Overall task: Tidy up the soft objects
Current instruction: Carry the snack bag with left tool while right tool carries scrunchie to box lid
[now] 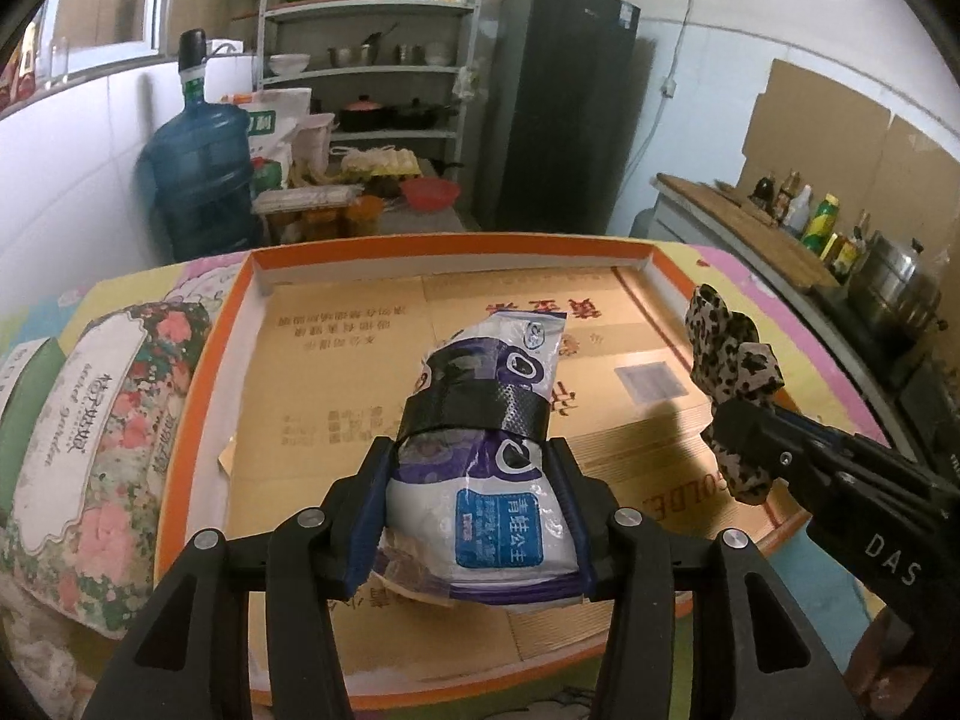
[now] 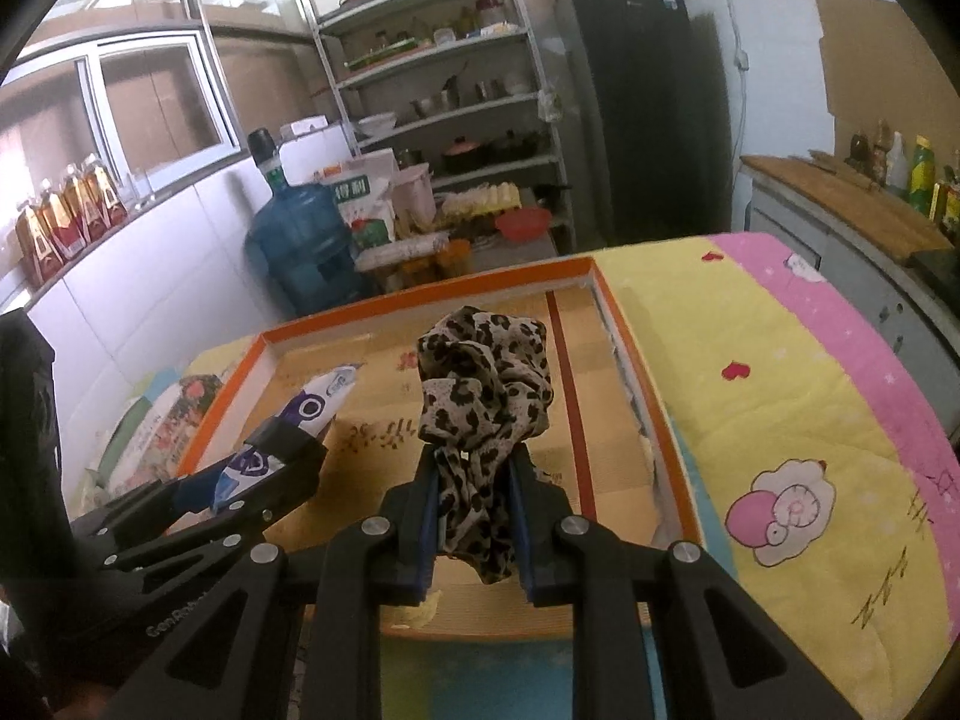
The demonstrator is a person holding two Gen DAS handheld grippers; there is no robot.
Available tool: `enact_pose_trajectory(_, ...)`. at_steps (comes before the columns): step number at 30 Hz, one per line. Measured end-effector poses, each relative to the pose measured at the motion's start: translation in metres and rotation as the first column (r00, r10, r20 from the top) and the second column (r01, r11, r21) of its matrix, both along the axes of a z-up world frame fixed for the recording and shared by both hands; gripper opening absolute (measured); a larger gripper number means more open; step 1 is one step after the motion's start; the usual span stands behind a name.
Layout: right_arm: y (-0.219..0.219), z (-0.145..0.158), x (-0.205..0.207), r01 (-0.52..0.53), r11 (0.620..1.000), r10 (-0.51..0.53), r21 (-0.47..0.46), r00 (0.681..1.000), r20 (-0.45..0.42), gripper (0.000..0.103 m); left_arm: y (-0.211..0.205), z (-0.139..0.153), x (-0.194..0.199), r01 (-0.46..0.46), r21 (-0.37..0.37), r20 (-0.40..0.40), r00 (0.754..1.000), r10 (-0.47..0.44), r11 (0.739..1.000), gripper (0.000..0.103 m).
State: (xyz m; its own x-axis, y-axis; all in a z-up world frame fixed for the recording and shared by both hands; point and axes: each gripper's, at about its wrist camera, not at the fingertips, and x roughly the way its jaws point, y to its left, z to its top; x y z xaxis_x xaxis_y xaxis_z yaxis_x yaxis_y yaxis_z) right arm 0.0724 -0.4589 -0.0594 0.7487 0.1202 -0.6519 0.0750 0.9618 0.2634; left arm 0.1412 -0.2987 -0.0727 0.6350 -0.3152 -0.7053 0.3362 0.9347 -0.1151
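While both loads hang over the orange-rimmed cardboard tray (image 1: 651,258), I see two ways this could slip. My left hand-held gripper (image 1: 474,516) is clamped on the white and purple soft pack (image 1: 480,480), its pads pressing the lower end while the longer upper part juts forward above the tray floor. I judge that the slick film could slide between the pads if I tilt further, and the pack would then flop down unevenly or land against the rim.

My right hand-held gripper (image 2: 474,516) is squeezed nearly closed on the leopard-print cloth (image 2: 486,384), which bunches above the jaws and trails a loose tail below them. That tail could snag on the tray's right wall or cling to a pad when I let go.

Both grippers sit near each other over the tray, so a careless swing might knock them together. The quilt-covered counter (image 2: 780,360) under the tray looks soft, so the tray may shift if pushed.
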Motion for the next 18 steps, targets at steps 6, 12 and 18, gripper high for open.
enact_pose_trajectory(6, 0.0, -0.007, 0.004, 0.013, 1.0, -0.013, 0.01, 1.0, -0.026, 0.025, -0.001, -0.004, 0.003, 0.035, -0.003, -0.028, 0.999, -0.035, 0.999, 0.062)
enact_pose_trajectory(12, 0.004, -0.004, 0.002, 0.031, 0.999, -0.031, -0.014, 0.999, -0.024, 0.048, 0.004, 0.002, -0.004, 0.031, -0.019, 0.005, 1.0, -0.031, 0.999, 0.07)
enact_pose_trajectory(18, 0.004, 0.004, -0.005, 0.044, 0.999, -0.044, -0.018, 0.999, 0.003, 0.049, 0.008, 0.018, -0.021, 0.028, -0.005, 0.067, 0.997, -0.028, 1.0, 0.074)
